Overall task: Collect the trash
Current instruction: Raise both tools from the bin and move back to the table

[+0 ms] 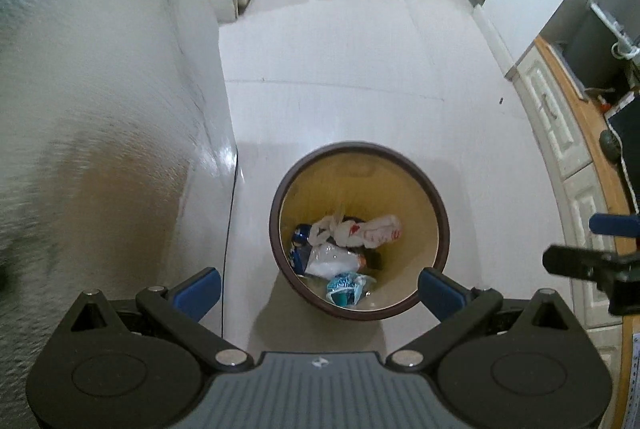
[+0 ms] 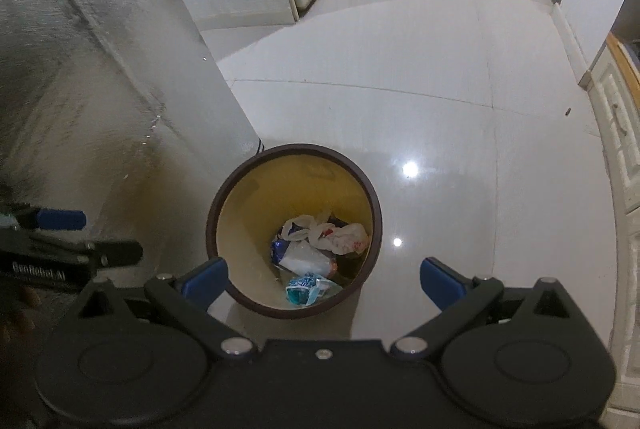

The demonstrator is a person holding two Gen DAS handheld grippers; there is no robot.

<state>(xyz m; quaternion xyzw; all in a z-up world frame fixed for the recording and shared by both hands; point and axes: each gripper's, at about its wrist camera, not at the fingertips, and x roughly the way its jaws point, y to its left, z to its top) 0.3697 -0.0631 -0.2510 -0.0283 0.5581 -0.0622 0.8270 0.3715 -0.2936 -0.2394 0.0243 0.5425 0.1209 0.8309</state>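
- Left of both grippers rises a rough white wall point(image 1: 100, 77), close beside the bin.
- Below and ahead of the left gripper point(image 1: 320, 289), fingers spread wide and empty, stands a round brown bin point(image 1: 443, 217) on the pale floor point(image 1: 360, 49).
- Inside it lie a white bag point(image 1: 360, 229) and a teal wrapper point(image 1: 346, 287).
- Over the bin's right side hangs the right gripper point(image 2: 322, 283), fingers also apart, gripping nothing.
- Right of both runs a cream cabinet point(image 1: 560, 133).

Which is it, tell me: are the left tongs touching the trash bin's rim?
Cannot tell. In the left wrist view the left tongs stand open above the trash bin; one blue finger overlaps its rim, without depth cue.
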